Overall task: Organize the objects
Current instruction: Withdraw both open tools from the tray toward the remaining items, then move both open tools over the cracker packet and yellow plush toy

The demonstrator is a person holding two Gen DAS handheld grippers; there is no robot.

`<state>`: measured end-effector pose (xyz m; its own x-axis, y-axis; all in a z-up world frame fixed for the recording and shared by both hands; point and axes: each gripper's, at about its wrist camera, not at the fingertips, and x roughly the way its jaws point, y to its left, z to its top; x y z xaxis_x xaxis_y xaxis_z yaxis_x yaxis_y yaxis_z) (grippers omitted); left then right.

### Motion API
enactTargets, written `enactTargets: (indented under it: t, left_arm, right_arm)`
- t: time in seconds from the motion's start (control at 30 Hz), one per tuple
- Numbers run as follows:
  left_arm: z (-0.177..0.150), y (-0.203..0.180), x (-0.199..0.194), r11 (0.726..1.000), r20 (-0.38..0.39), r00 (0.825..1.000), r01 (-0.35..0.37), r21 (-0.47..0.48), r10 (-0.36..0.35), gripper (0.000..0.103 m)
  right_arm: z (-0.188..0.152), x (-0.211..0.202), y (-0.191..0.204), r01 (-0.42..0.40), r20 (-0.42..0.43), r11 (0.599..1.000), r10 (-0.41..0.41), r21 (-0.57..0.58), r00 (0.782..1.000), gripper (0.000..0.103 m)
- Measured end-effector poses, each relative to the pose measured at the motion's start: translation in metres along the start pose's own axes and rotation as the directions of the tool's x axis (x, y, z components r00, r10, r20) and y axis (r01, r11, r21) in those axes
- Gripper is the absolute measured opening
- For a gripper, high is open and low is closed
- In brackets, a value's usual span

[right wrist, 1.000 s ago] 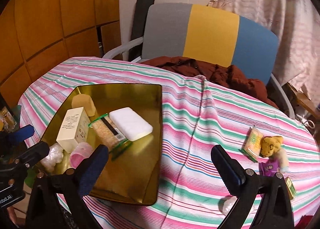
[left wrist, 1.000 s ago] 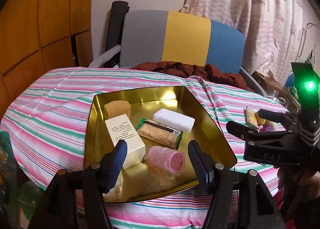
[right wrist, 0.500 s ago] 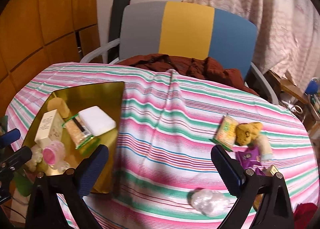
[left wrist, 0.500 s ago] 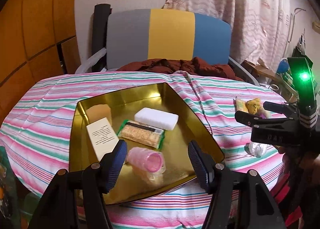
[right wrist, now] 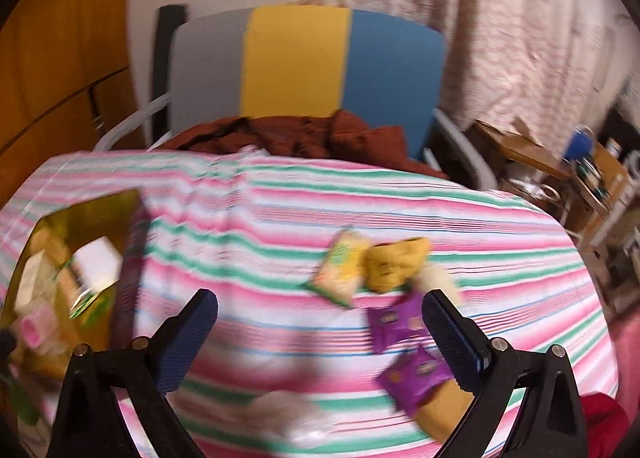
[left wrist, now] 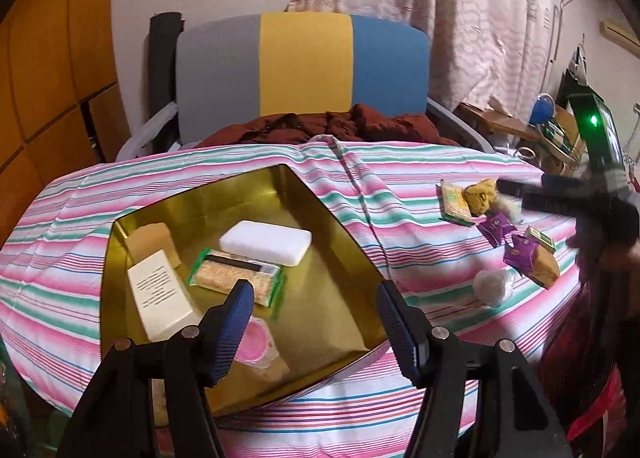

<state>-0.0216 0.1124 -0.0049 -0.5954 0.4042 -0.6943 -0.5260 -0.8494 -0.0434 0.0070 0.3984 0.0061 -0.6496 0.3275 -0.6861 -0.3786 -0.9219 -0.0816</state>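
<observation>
The striped surface (left wrist: 360, 194) fills mid-frame; the gold tray (left wrist: 332, 282), lower left, holds a cream box (left wrist: 160, 294) with unreadable print. Purple packets (right wrist: 400, 322), lower right, carry blurred labels. Left gripper (left wrist: 316, 314) and right gripper (right wrist: 320, 334) both have fingers apart, empty

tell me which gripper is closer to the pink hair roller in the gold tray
Left. The left gripper hangs open right over the pink hair roller at the gold tray's near end. The right gripper, also open, is off over the striped cloth by the purple packets.
</observation>
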Motion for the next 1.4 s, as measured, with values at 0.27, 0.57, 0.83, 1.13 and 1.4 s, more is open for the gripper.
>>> enactTargets:
  t: [0.27,0.57,0.83,1.13,1.4]
  left_arm:
    - [0.004,-0.016,0.008,0.998,-0.021,0.998,0.056,0.029,-0.055,0.074]
    - [0.014,-0.058,0.026,0.987,-0.060,0.991,0.129,0.099,-0.123,0.078]
    - [0.029,-0.097,0.049,0.971,-0.098,0.983,0.168,0.169,-0.153,0.081]
    - [0.053,-0.141,0.090,0.953,-0.145,0.976,0.191,0.233,-0.160,0.082]
    - [0.074,-0.175,0.139,0.936,-0.191,0.971,0.198,0.290,-0.146,0.082]
  right_arm:
    - [-0.011,0.028,-0.116,0.141,-0.034,0.939,-0.137,0.314,0.990,0.103]
    - [-0.034,0.042,-0.168,0.124,-0.112,0.824,-0.075,0.553,0.991,0.103]
    - [-0.038,0.040,-0.172,0.092,-0.097,0.799,-0.043,0.594,0.994,0.103]
    - [-0.039,0.041,-0.172,0.056,-0.087,0.789,-0.003,0.612,0.996,0.103]
    - [-0.038,0.039,-0.171,0.019,-0.067,0.793,0.027,0.609,0.997,0.103]
